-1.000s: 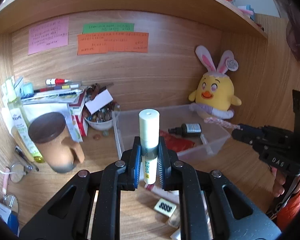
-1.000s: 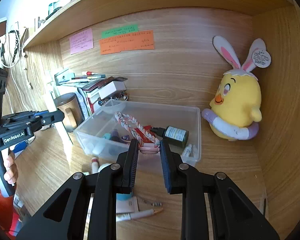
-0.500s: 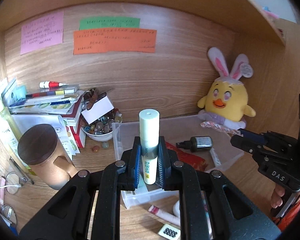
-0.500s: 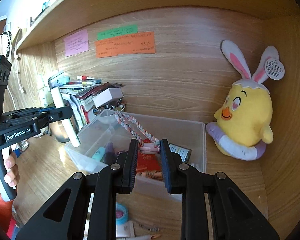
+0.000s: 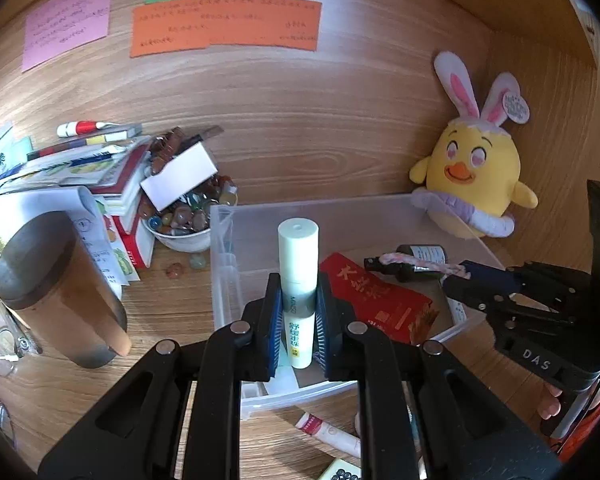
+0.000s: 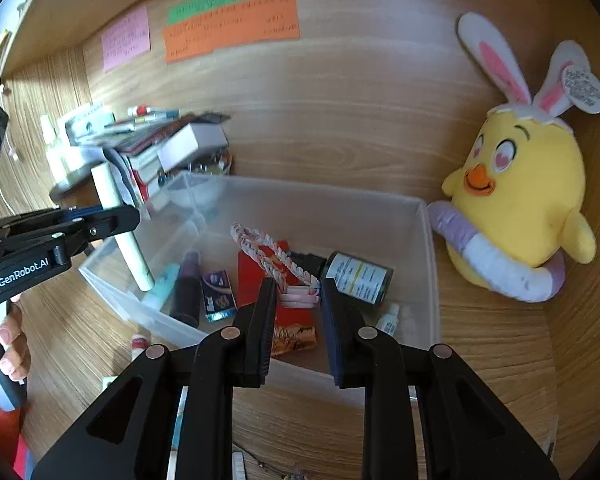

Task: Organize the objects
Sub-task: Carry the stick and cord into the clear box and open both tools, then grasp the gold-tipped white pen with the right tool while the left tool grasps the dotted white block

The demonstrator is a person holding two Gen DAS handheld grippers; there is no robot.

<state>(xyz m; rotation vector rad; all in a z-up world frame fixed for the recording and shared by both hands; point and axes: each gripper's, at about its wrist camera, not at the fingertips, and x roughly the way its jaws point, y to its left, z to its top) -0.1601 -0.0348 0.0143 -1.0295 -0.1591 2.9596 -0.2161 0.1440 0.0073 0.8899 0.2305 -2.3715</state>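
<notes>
On the wooden bench (image 5: 172,304) we see a clear plastic bin (image 6: 428,264) filling the centre of both views, with a yellow chick plush (image 6: 524,208) just beside its right wall at the right of the frame. At the lower left of the left wrist view stands a brown lidded mug (image 5: 56,288), and behind it, at mid left, a white bowl of coloured stones (image 5: 180,228) sits beside a stack of books (image 5: 80,164).

Our left tongs (image 5: 300,320) are clenched on a pale stick tube (image 5: 299,280), held upright at the centre of the frame above the bin's near left part. Our right tongs (image 6: 298,300) are narrowed onto a pink braided cord (image 6: 276,256); the cord's end sits pinched between the pads, the rest arching up and away over the bin. Beneath it, inside the bin, lie a red packet (image 6: 260,272) and a dark small bottle (image 6: 360,278).
</notes>
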